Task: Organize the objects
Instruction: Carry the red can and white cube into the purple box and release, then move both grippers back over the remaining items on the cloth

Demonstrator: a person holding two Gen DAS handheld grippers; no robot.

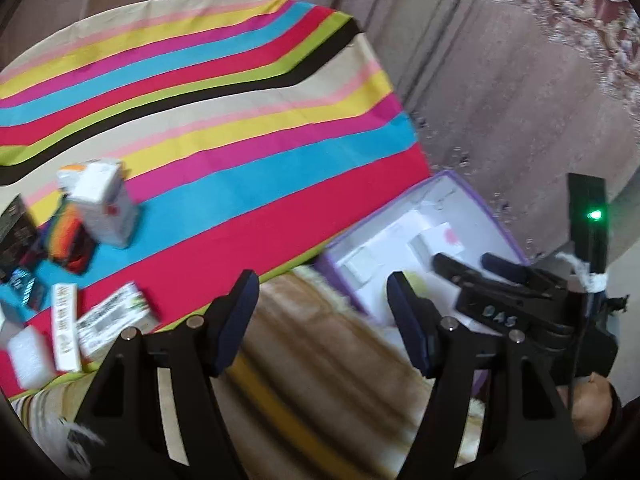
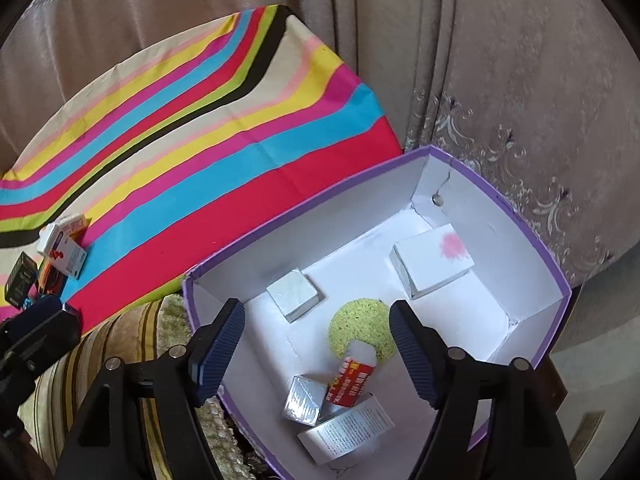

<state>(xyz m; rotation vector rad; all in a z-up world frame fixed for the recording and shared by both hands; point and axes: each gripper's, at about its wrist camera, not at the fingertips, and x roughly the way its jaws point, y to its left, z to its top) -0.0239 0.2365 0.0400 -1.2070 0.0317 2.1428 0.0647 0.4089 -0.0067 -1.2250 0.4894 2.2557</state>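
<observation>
A purple box point(image 2: 304, 204) with white inner walls stands open beside the striped cloth point(image 2: 200, 140). Inside lie a white carton with a pink blot point(image 2: 432, 264), a small pale carton point(image 2: 294, 294), a round yellow-green sponge point(image 2: 360, 328), a red-and-white pack point(image 2: 352, 380), a silver carton point(image 2: 304, 402) and a printed white carton point(image 2: 348, 428). My right gripper point(image 2: 318, 316) hangs open over the box, with nothing between its pads. My left gripper point(image 1: 322, 292) is open and empty near the cloth's front edge. Loose packs on the cloth include a white carton point(image 1: 104, 204), a rainbow-striped pack point(image 1: 72, 236) and a barcode carton point(image 1: 116, 316).
Brownish curtains point(image 2: 460, 60) hang behind the cloth and the box. A brown-and-yellow striped blanket point(image 1: 312, 380) lies under the left gripper. A black box point(image 1: 16, 232), a blue pack point(image 1: 24, 284) and a white block point(image 1: 28, 356) sit at the cloth's left. The right gripper point(image 1: 466, 260) shows over the purple box point(image 1: 500, 216).
</observation>
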